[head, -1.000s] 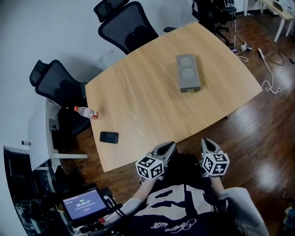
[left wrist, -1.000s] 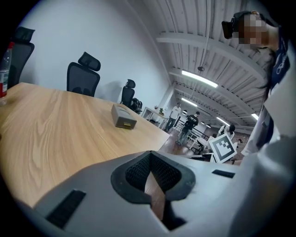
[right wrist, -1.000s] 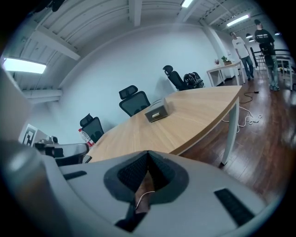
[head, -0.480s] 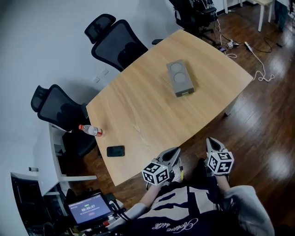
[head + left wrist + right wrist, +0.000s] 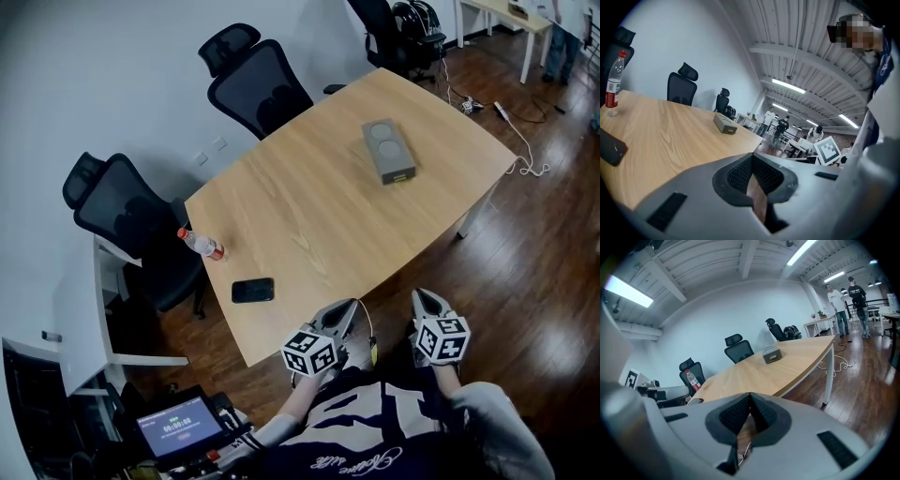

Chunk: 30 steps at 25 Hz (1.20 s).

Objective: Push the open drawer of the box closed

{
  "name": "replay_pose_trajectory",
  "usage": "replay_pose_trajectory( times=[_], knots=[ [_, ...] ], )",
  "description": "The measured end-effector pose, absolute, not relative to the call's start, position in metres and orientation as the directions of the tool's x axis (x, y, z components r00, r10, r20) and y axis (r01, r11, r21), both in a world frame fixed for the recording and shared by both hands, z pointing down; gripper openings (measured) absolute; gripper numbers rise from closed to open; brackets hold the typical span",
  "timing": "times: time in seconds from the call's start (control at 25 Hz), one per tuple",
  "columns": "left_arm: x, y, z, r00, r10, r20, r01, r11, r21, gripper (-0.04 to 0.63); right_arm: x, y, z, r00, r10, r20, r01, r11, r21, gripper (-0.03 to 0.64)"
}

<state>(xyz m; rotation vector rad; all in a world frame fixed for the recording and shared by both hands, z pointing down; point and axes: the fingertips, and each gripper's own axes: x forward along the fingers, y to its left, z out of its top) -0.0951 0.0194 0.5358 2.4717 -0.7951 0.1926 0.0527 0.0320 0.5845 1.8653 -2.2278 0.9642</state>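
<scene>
- Resting on the far half of the wooden table [image 5: 309,216], the grey box [image 5: 389,150] lies flat, with two round hollows in its top.
- Its near short end shows a pale yellowish strip. At this size I cannot tell how far the drawer stands out.
- A wide stretch of bare wood runs from the box down to the near table edge.
- A black phone [image 5: 253,291] lies flat near the left corner of that edge. A water bottle [image 5: 202,244] with a red label lies close to the left edge, well apart from the box.
- The left gripper [image 5: 351,306] and the right gripper [image 5: 418,296] are off the table, just outside the near edge and above the dark wooden floor [image 5: 534,253]. Both point toward the box from far away.
- In the left gripper view the two jaws are pressed together at the tips with nothing between them. The right gripper view shows the same.
- Two black office chairs [image 5: 267,80] stand on the far left side, between the table and the white wall [image 5: 112,75].
- Cables [image 5: 514,141] lie on the floor beyond the right corner of the table.
- A small screen [image 5: 176,427] glows at the lower left, beside the person's sleeve.
- In the gripper views, several people stand far behind the table.
</scene>
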Motion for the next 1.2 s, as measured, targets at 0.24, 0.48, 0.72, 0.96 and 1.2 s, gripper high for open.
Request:
replay_pose_trajectory(
  times=[0.24,0.48,0.72,0.96,1.2],
  knots=[
    [-0.144,0.075,0.552,0.834,-0.467,0.294,-0.552,-0.689,0.469,0.0,-0.01,0.089,0.586,-0.267,-0.851,0.452,-0.914,0.074,-0.4,-0.002],
    [-0.179,0.117,0.555,0.841,-0.469,0.269,-0.538,-0.676,0.502,0.0,-0.06,0.153,0.593,-0.288,-0.824,0.488,-0.92,0.096,-0.379,-0.002],
    [-0.173,0.152,0.554,0.864,-0.43,0.261,-0.501,-0.689,0.523,0.0,-0.063,0.195,0.585,-0.272,-0.824,0.497,-0.926,0.084,-0.367,-0.002],
    [-0.156,0.165,0.547,0.878,-0.41,0.247,-0.477,-0.7,0.531,0.0,-0.052,0.214,0.578,-0.273,-0.839,0.47,-0.915,0.076,-0.396,-0.002],
    [-0.134,0.179,0.544,0.888,-0.384,0.254,-0.46,-0.712,0.53,0.0,-0.041,0.221,0.564,-0.281,-0.849,0.448,-0.921,0.108,-0.374,-0.002]
  ],
)
